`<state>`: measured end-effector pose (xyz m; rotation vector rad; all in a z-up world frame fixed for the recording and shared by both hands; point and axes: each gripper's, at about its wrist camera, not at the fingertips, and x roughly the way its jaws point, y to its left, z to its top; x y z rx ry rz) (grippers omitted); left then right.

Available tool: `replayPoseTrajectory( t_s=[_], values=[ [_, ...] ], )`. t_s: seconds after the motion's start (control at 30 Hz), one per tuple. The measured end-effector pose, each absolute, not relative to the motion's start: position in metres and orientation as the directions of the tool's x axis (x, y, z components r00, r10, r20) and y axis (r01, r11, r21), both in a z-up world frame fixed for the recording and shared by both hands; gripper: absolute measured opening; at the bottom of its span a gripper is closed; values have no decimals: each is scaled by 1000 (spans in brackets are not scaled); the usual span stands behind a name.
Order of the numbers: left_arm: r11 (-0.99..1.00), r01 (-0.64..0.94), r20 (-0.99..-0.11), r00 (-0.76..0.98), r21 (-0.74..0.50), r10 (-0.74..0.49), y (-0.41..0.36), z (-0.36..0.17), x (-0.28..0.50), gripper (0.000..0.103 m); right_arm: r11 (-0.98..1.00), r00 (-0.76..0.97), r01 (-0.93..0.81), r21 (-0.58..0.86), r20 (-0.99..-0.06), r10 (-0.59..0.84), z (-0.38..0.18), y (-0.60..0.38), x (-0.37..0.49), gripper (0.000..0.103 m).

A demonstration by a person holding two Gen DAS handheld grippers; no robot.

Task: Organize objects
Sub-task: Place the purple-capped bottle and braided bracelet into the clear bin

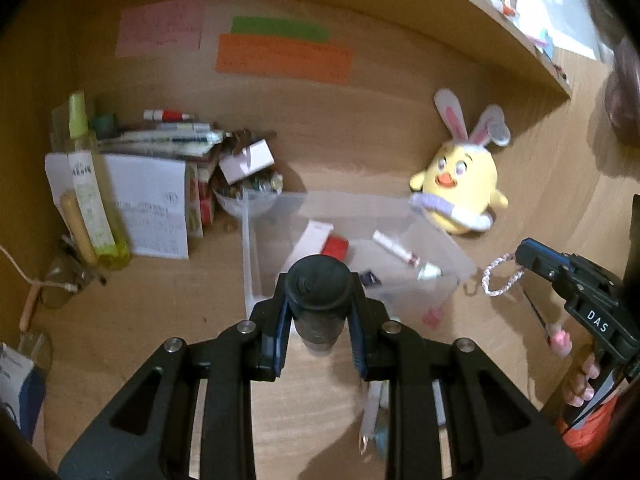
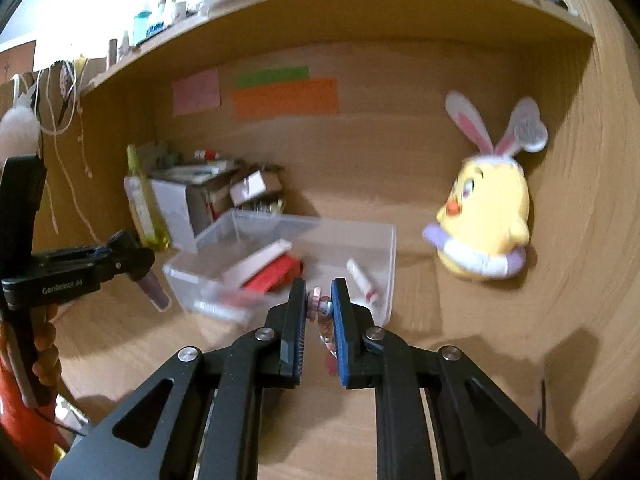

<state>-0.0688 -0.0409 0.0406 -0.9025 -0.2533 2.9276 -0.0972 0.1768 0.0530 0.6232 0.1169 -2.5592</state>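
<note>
Fingers of left gripper (image 1: 319, 322) clamped on black-capped bottle (image 1: 318, 300), cap up, ready for clear plastic bin (image 1: 360, 208) just ahead. Right gripper (image 2: 319, 312) nearly closed, pinching small pink trinket (image 2: 318, 303) short of same bin. Both loads likely bound there, among tubes and boxes. Chick plush (image 1: 460, 184) beyond, right.

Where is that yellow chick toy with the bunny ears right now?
The chick toy sits on the wooden desk against the back wall, to the right of the clear plastic box, showing on the right side of both wrist views.
</note>
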Motion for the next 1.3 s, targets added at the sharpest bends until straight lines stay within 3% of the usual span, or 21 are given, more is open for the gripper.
replayPoseTrajectory(
  t_s=[0.2, 0.67, 0.93, 1.1, 1.23, 1.3],
  values=[
    [-984, 10, -548, -831, -180, 92, -52, 54, -97, 26, -871, -774, 491, 15, -452, -444, 64, 159, -129, 11],
    [-981, -25, -672, -725, -192, 150, -39, 7, -167, 26, -867, -658, 499, -21, -660, -362, -3, 110, -205, 11],
    [-974, -24, -697, -695, -224, 177, -41, -2, -178, 26, -844, -620, 535, -44, -699, -357, -14, 97, -208, 14],
    [-978, -8, -683, -715, -208, 151, -42, 6, -171, 45, -840, -625, 542, -38, -686, -372, -5, 99, -201, 28],
    [-987, -11, -656, -746, -163, 116, -39, 19, -157, 55, -839, -642, 542, -37, -662, -386, 7, 104, -191, 31],
    [-990, -14, -639, -763, -142, 103, -35, 27, -147, 65, -837, -642, 547, -25, -655, -400, 13, 109, -184, 37]
  ],
)
